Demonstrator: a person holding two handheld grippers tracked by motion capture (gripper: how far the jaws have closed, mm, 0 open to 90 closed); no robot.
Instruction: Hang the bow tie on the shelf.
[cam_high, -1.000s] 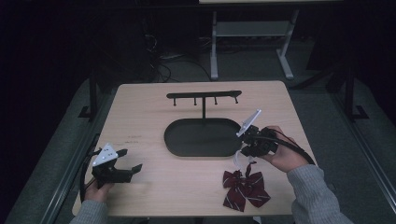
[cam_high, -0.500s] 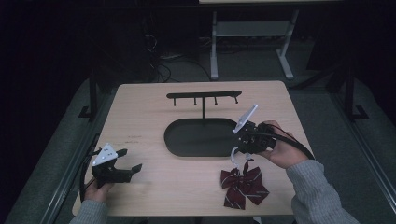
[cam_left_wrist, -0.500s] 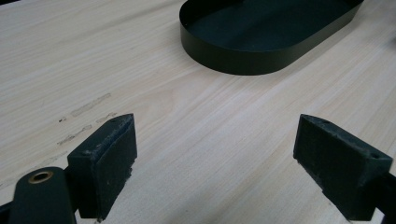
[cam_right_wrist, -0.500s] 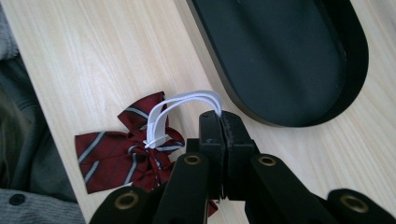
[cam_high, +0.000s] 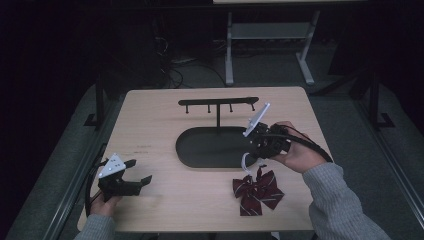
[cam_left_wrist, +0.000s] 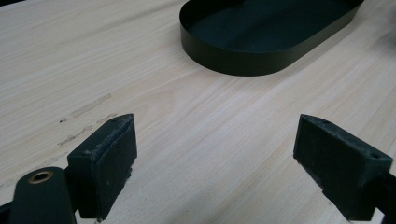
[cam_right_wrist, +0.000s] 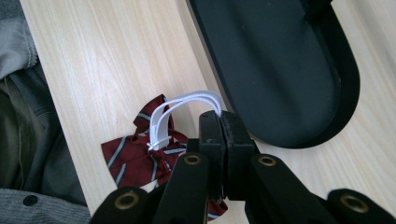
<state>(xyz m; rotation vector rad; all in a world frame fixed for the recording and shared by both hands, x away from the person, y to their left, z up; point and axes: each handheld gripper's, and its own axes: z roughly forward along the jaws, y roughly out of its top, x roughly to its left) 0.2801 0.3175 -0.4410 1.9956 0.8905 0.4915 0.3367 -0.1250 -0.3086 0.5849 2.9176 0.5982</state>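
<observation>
- Right gripper (cam_right_wrist: 219, 122), lower centre, pinches the white elastic loop (cam_right_wrist: 184, 105) of the bow tie (cam_high: 257, 192) (lifting step).
- Left gripper (cam_left_wrist: 217, 158) gapes wide, idle.
- Next, probably: carry the loop to the hook stand (cam_high: 218, 103), upper centre.

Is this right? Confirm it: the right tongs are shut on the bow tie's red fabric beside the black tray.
Not quite. The right tongs are shut on the white strap of the bow tie, not its red fabric, beside the black tray, as the right gripper view shows.
</observation>
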